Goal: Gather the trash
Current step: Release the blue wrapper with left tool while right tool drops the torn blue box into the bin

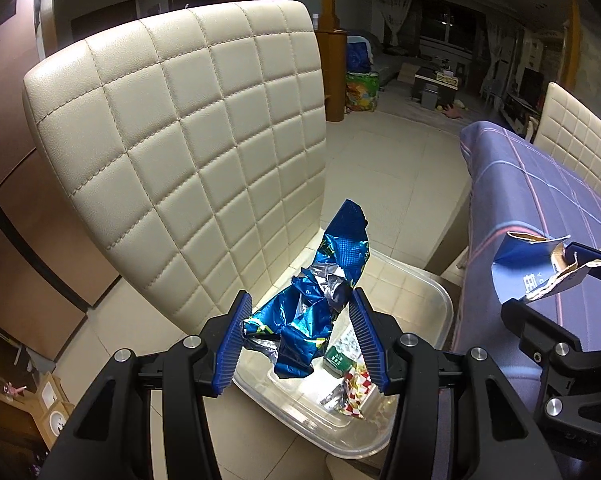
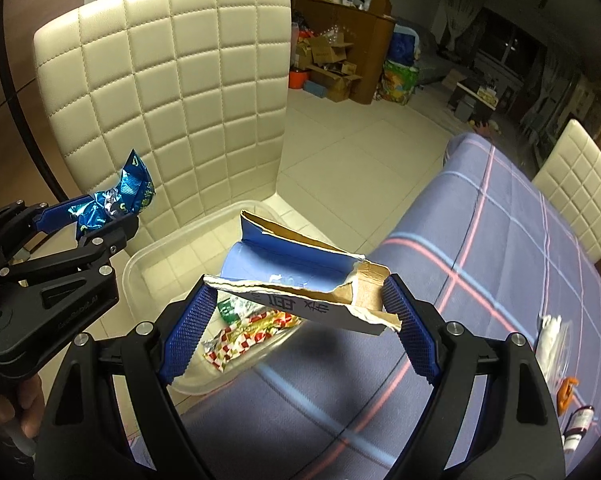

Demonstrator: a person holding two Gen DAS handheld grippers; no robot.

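We note the left gripper point(image 1: 300, 336) clamped on a crumpled blue foil snack bag point(image 1: 320, 292), its ribbed blue pads pressed against the bag from both sides, with the bag's loose upper end sticking up past the fingertips. Below it sits a clear plastic bin point(image 1: 440, 312) on the seat of a cream quilted chair point(image 1: 180, 152); the bag hangs above the bin's near end, not touching its contents. In the bin we see a red-and-white checked wrapper point(image 1: 356, 392), a small green-and-white packet point(image 1: 340, 356) and some silver foil scraps. The right gripper point(image 2: 300, 312) holds a torn blue cardboard box point(image 2: 296, 276), its fingers spread wide and pressing the box's two ends; the box lies crosswise between them, ripped open with brown inner card showing at its right end. From the right wrist view the box hangs over the bin's edge nearest the table, with the checked wrapper visible beneath it. The table wears a blue plaid cloth point(image 2: 480, 280) and stands just beside the chair. Near the cloth's right margin lie a white crumpled item point(image 2: 550, 340), an orange object point(image 2: 568, 394) and a small dark bottle point(image 2: 578, 426), well apart from both grippers. A hand point(image 2: 16, 408) grips the left gripper's handle. A second cream chair point(image 2: 580, 188) stands at the table's far side.
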